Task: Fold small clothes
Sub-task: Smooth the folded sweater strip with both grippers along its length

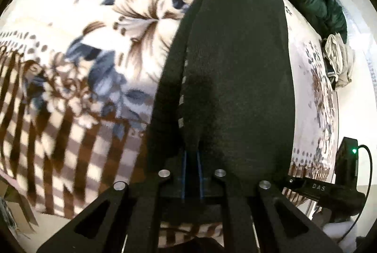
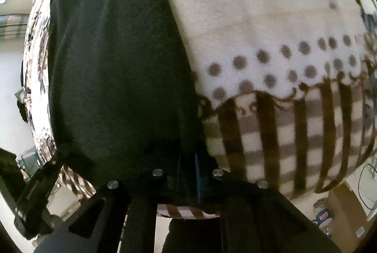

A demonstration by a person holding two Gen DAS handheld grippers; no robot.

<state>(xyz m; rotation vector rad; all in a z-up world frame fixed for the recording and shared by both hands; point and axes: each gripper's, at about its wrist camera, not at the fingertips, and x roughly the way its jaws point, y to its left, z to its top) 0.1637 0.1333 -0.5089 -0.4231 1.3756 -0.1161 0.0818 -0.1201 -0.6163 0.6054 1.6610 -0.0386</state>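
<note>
Black garment (image 1: 235, 64), floral brown-checked blanket (image 1: 94, 41)

Left gripper (image 1: 192, 158), right gripper (image 2: 187, 158): both clamped.

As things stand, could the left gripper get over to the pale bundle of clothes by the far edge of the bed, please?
Probably not yet. The left gripper looks shut on the black garment, and that stretch of cloth lies between it and the pale bundle, so it would need to let go first.

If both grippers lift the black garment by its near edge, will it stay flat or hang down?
The black garment will probably hang limp: it is thin knit with a soft fold along one side. It looks light. The fleecy blanket may drag on it a little, so it is unlikely to slide freely.
</note>
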